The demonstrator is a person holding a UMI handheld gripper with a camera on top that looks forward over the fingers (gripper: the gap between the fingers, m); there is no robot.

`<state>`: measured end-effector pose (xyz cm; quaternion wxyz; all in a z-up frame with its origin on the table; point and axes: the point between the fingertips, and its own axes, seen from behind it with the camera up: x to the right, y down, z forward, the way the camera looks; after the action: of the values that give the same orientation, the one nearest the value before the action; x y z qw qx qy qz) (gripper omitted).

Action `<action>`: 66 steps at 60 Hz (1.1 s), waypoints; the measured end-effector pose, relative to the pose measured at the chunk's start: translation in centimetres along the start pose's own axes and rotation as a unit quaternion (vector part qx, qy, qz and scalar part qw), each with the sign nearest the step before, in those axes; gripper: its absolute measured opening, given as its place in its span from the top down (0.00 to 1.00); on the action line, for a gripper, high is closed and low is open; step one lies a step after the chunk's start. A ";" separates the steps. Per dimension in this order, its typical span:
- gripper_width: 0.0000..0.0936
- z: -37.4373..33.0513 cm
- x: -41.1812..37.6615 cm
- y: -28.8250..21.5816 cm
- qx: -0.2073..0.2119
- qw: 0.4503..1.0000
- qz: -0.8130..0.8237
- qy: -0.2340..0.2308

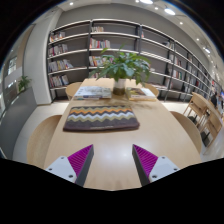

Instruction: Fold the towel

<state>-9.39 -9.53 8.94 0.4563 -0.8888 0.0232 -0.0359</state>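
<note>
Gripper being held above near edge of wooden table; fingers spread wide, nothing pinched between pink pads. Bare tabletop lying just ahead. Beyond fingers, well apart from them, zigzag-patterned towel lying flat at table centre, apparently already doubled. Step judged: approach being made, grasp not yet begun. Next move calling for advance to towel's near edge, fingers lowered, edge pinched. Past towel, open book and potted plant standing. Library bookshelves lining far wall; chairs flanking.
</note>
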 end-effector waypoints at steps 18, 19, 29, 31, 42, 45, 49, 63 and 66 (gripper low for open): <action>0.16 12.8 -16.8 -3.4 -0.032 0.995 -0.029 -0.086; 0.16 13.5 -17.4 -3.8 -0.031 0.995 -0.029 -0.088; 0.17 19.8 -21.7 -6.1 -0.044 0.993 -0.032 -0.102; 0.18 20.7 -22.0 -6.2 -0.052 0.993 -0.034 -0.099; 0.38 22.4 -21.5 -6.2 -0.047 0.995 -0.070 -0.058; 0.51 22.9 -20.4 -6.3 -0.042 0.996 -0.066 -0.041; 0.79 23.2 -19.1 -6.3 -0.033 0.996 -0.076 -0.016; 0.95 21.6 -18.5 -7.8 -0.061 0.991 -0.100 -0.067; 0.95 20.4 -16.4 -10.3 -0.040 0.993 -0.089 -0.067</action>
<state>-23.94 14.18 4.81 0.4157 -0.9054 -0.0853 -0.0163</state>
